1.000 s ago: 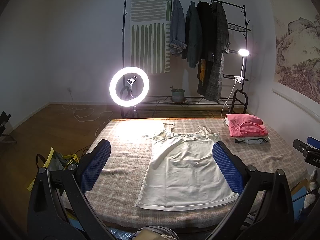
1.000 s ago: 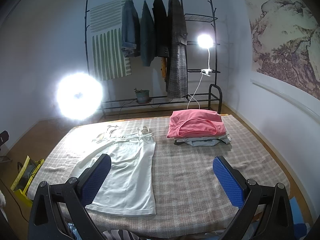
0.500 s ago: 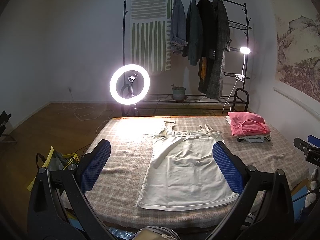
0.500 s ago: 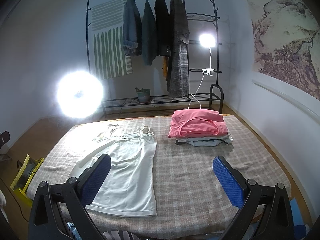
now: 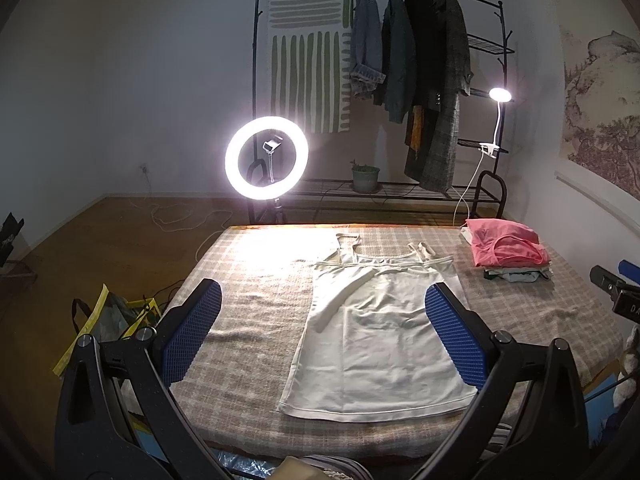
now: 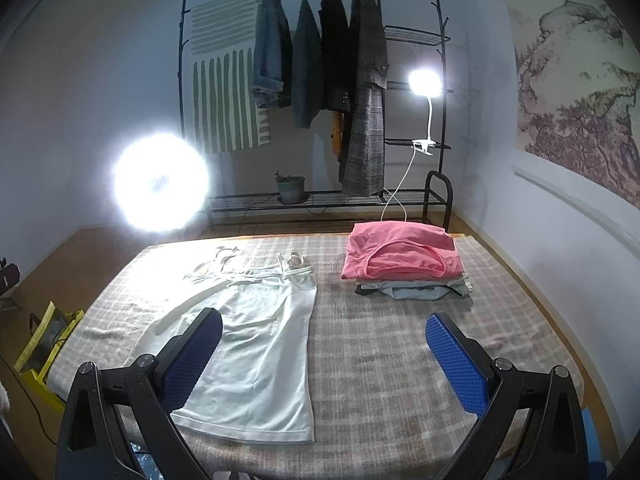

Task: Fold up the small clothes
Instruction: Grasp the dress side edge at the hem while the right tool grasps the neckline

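Note:
A white strappy top (image 5: 380,332) lies flat on the checked table (image 5: 256,312), straps at the far end, hem toward me. It also shows in the right wrist view (image 6: 256,344), left of centre. My left gripper (image 5: 322,332) is open and empty, held above the near table edge with the top between its blue pads. My right gripper (image 6: 324,360) is open and empty, above the near edge, to the right of the top. A stack of folded clothes with a pink garment on top (image 6: 400,258) sits at the far right of the table (image 6: 400,340).
A bright ring light (image 5: 266,158) stands behind the table's far edge. A clothes rack (image 5: 400,80) with hanging jackets and a clip lamp (image 5: 500,96) stands at the back wall. A yellow bag (image 5: 108,316) lies on the floor to the left.
Both grippers have drawn slightly back and up from the table; the top and the stack have not moved. Both grippers stay open.

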`<state>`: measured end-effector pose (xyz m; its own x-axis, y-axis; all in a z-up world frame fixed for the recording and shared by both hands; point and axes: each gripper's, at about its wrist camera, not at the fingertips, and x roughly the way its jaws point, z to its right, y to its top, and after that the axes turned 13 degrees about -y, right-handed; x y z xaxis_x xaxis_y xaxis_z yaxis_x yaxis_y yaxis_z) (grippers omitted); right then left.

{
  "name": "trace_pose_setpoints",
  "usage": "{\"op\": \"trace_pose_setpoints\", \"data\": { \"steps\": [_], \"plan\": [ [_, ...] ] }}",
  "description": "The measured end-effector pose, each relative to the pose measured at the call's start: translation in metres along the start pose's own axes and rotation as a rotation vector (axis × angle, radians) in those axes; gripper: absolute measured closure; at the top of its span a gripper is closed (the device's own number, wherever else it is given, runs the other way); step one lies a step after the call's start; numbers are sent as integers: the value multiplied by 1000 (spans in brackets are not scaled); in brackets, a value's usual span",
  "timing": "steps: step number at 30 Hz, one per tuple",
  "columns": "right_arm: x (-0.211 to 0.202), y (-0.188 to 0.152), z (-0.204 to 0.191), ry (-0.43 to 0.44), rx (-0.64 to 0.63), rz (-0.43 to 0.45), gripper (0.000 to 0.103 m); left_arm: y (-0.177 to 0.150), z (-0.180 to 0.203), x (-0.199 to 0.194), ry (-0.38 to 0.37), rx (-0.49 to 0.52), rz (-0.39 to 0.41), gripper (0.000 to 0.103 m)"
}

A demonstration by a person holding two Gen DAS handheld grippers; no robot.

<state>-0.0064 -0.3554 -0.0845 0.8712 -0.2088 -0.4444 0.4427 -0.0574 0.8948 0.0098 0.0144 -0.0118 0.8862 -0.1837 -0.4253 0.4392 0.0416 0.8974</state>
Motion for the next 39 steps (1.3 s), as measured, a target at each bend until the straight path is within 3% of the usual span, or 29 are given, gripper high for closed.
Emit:
{"op": "trace_pose_setpoints", "data": {
  "steps": [11, 15, 19, 23, 33, 39],
  "plan": [
    [42, 35, -42, 77, -76, 28, 0, -27, -39, 34, 27, -38, -48, 1],
    [63, 47, -68, 146, -105, 14, 1, -50, -68, 55, 20, -96, -118, 7],
    [89, 58, -106, 236, -153, -9, 5, -82, -100, 80, -48, -221, -214, 21],
    [120, 63, -144, 309, -177, -67, 14, -113, -120, 107, -93, -322, -295, 33],
    [212, 57, -264, 464, -261, -275, 33, -161, -138, 155, -167, -402, -421, 44],
    [275, 41, -320, 466, -248, -424, 44, -173, -144, 168, -210, -411, -444, 48]
  ]
}}
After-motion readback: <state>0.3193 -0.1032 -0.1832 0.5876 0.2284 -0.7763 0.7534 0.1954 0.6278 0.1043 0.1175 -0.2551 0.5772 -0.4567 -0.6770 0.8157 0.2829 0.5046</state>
